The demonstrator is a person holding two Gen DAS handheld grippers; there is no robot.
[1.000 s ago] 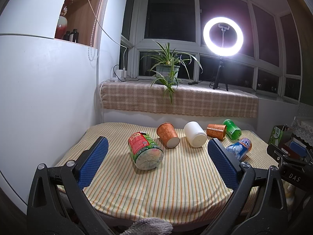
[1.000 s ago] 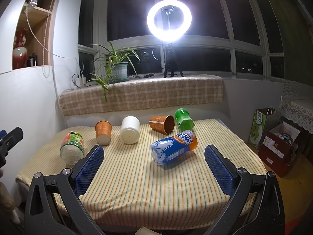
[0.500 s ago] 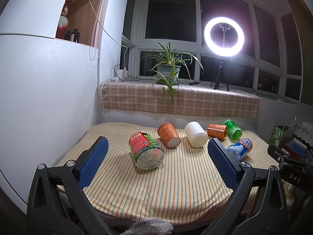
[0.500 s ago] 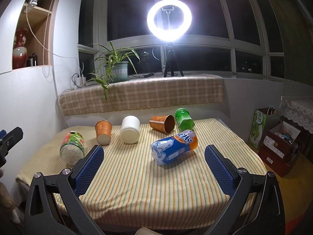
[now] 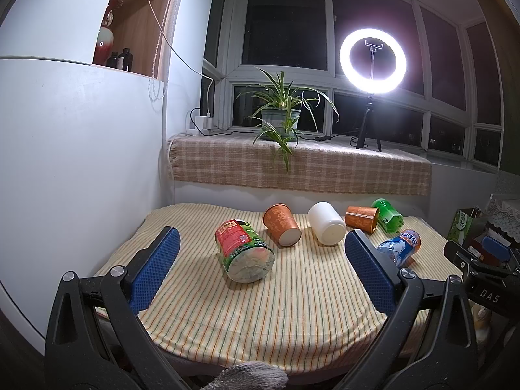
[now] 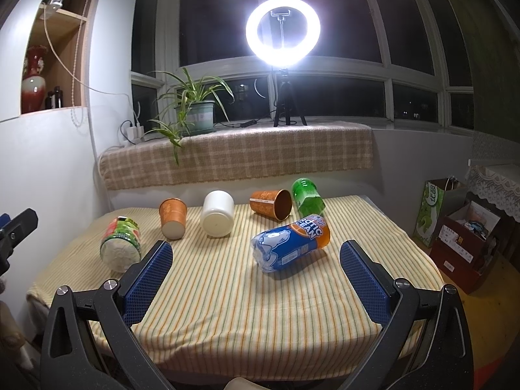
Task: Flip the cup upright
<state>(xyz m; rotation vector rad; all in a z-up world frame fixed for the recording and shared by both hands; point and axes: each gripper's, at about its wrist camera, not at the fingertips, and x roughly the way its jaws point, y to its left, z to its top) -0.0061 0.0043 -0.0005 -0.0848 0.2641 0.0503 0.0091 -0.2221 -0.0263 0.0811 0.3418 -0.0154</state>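
Note:
Several cups lie on their sides on the striped tablecloth (image 5: pixel 292 308). A red-and-green labelled cup (image 5: pixel 243 250) lies nearest my left gripper (image 5: pixel 260 263), which is open and empty just short of it. Behind it lie an orange paper cup (image 5: pixel 281 229), a white cup (image 5: pixel 326 224), a second orange cup (image 5: pixel 360 217) and a green cup (image 5: pixel 386 214). A blue-and-orange cup (image 6: pixel 291 243) lies in front of my right gripper (image 6: pixel 256 266), which is open and holds nothing. The right wrist view also has the white cup (image 6: pixel 217 213) and the green cup (image 6: pixel 307 196).
A white wall (image 5: pixel 81 169) borders the table's left side. Behind the table runs a checked-cloth sill (image 5: pixel 299 169) with a potted plant (image 5: pixel 281 117) and a lit ring light (image 5: pixel 373 60). Cardboard boxes (image 6: pixel 464 230) stand on the floor to the right.
The left wrist view has drifted very slightly; the cups and both grippers stay as they were.

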